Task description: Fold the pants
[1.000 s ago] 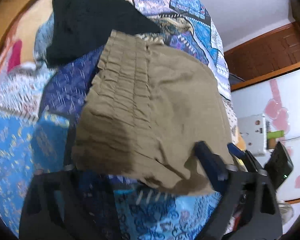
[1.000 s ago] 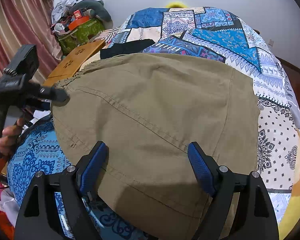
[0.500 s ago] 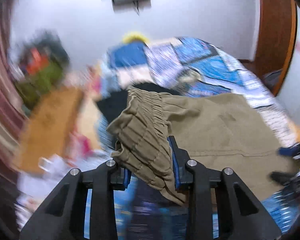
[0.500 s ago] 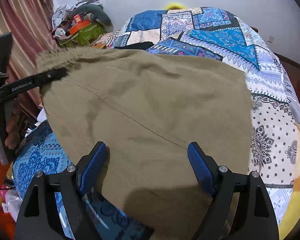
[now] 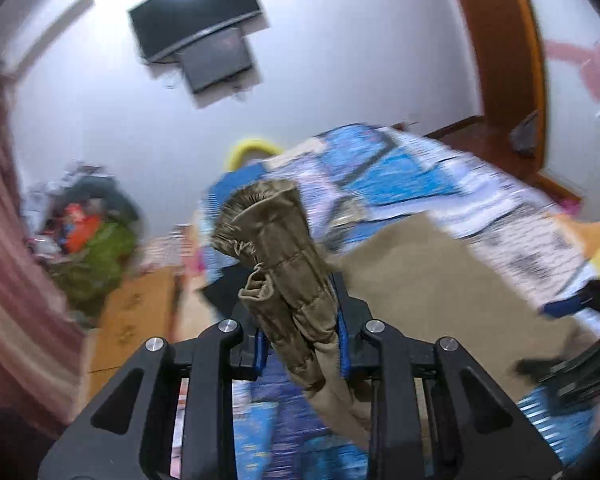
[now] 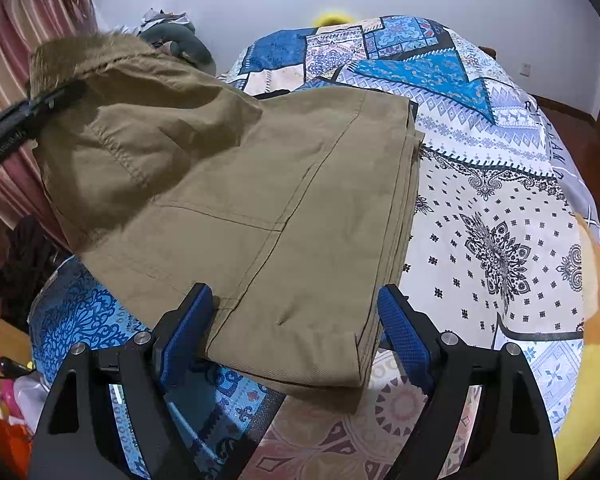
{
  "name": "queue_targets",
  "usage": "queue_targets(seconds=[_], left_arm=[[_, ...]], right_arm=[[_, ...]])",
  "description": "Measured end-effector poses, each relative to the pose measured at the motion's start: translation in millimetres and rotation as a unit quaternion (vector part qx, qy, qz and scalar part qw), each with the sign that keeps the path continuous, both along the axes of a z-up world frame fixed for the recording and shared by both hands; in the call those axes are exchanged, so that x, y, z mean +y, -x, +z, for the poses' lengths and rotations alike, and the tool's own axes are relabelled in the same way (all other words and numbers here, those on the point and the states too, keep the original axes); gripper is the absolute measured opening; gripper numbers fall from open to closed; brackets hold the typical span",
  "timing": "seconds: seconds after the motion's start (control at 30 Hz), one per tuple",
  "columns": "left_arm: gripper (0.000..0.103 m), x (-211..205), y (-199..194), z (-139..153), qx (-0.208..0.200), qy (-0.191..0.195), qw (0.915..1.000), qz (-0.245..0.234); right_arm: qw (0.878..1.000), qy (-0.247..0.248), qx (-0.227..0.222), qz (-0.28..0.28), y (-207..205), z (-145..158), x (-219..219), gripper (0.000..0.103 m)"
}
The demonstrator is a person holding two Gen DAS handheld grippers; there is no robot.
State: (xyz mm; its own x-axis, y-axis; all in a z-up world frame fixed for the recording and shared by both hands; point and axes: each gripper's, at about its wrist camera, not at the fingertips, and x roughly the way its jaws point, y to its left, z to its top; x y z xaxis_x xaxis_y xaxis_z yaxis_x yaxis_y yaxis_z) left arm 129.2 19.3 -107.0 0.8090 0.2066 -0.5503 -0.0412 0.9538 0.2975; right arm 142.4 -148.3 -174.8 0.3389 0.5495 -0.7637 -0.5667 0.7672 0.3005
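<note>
Khaki pants (image 6: 268, 184) lie folded on the patchwork bedspread (image 6: 500, 216). My left gripper (image 5: 300, 340) is shut on the elastic waistband (image 5: 276, 248) and holds it raised above the bed; it shows at the left of the right wrist view (image 6: 28, 120). The rest of the pants (image 5: 428, 292) drape down to the bed. My right gripper (image 6: 292, 336) is open, its blue pads on either side of the near hem, low over the bed. A black garment (image 5: 224, 292) lies behind the raised waistband.
A wooden board (image 5: 136, 316) and a pile of clutter (image 5: 92, 240) stand left of the bed beside a striped curtain (image 6: 4, 52). A wall-mounted TV (image 5: 196, 28) hangs above. A wooden door frame (image 5: 508, 64) stands at right.
My left gripper has closed on the waistband and lifted it up off the bed, tilting upward. The right gripper stays open at the hem.
</note>
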Motion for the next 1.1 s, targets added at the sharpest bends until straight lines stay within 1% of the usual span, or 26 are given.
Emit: queue_targets(seconds=[0.1, 0.17, 0.27, 0.3, 0.33, 0.4, 0.43, 0.53, 0.57, 0.63, 0.7, 0.73, 0.77, 0.8, 0.87, 0.9, 1.0, 1.1], left_arm=[[0.026, -16, -15, 7, 0.027, 0.057, 0.9970, -0.045], [0.026, -28, -27, 6, 0.051, 0.093, 0.9917, -0.072], [0.026, -43, -41, -1, 0.090, 0.133, 0.9812, -0.107], [0.026, -47, -46, -5, 0.104, 0.145, 0.9769, -0.117], [0.026, -51, -52, -10, 0.121, 0.162, 0.9709, -0.128], [0.026, -57, -57, -19, 0.147, 0.186, 0.9613, -0.139], [0.026, -59, -61, -23, 0.157, 0.194, 0.9580, -0.141], [0.026, -63, -65, -32, 0.181, 0.212, 0.9494, -0.144], [0.027, -65, -65, -34, 0.185, 0.213, 0.9483, -0.145], [0.036, -72, -64, -34, 0.190, 0.200, 0.9496, -0.149], [0.068, -75, -58, -32, 0.192, 0.192, 0.9491, -0.160], [0.073, -75, -54, -30, 0.186, 0.187, 0.9511, -0.161], [0.076, -74, -51, -27, 0.180, 0.182, 0.9529, -0.162], [0.076, -74, -49, -24, 0.174, 0.174, 0.9555, -0.163], [0.077, -67, -46, -20, 0.163, 0.160, 0.9609, -0.156], [0.080, -62, -48, -17, 0.156, 0.158, 0.9637, -0.148], [0.086, -41, -58, -13, 0.139, 0.152, 0.9713, -0.119], [0.088, -18, -77, -11, 0.128, 0.142, 0.9771, -0.093]], right_arm=[[1.000, -0.006, 0.000, -0.001, 1, -1, -1, 0.083], [1.000, -0.011, 0.000, -0.003, 1, -1, -2, 0.083], [1.000, -0.016, 0.000, -0.005, 2, -1, -2, 0.084], [1.000, -0.018, 0.000, -0.006, 2, -1, -3, 0.084], [1.000, -0.019, 0.000, -0.006, 2, -2, -3, 0.083], [1.000, -0.021, 0.001, -0.006, 2, -1, -3, 0.083], [1.000, -0.023, 0.001, -0.007, 2, -1, -4, 0.083], [1.000, -0.025, 0.001, -0.008, 2, -2, -4, 0.083], [1.000, -0.025, 0.001, -0.008, 3, -1, -4, 0.083], [1.000, -0.025, 0.000, -0.010, 2, -2, -4, 0.083], [1.000, -0.026, 0.001, -0.011, 2, -1, -4, 0.083], [1.000, -0.026, 0.001, -0.013, 2, -1, -4, 0.083], [1.000, -0.026, 0.002, -0.014, 2, 0, -5, 0.083], [1.000, -0.027, 0.003, -0.016, 2, 0, -6, 0.083], [0.999, -0.029, 0.003, -0.020, 3, 2, -9, 0.083], [0.999, -0.026, 0.002, -0.022, 4, 2, -10, 0.083], [0.999, -0.026, 0.000, -0.033, 6, 4, -19, 0.083], [0.999, -0.028, -0.003, -0.044, 8, 7, -30, 0.083]])
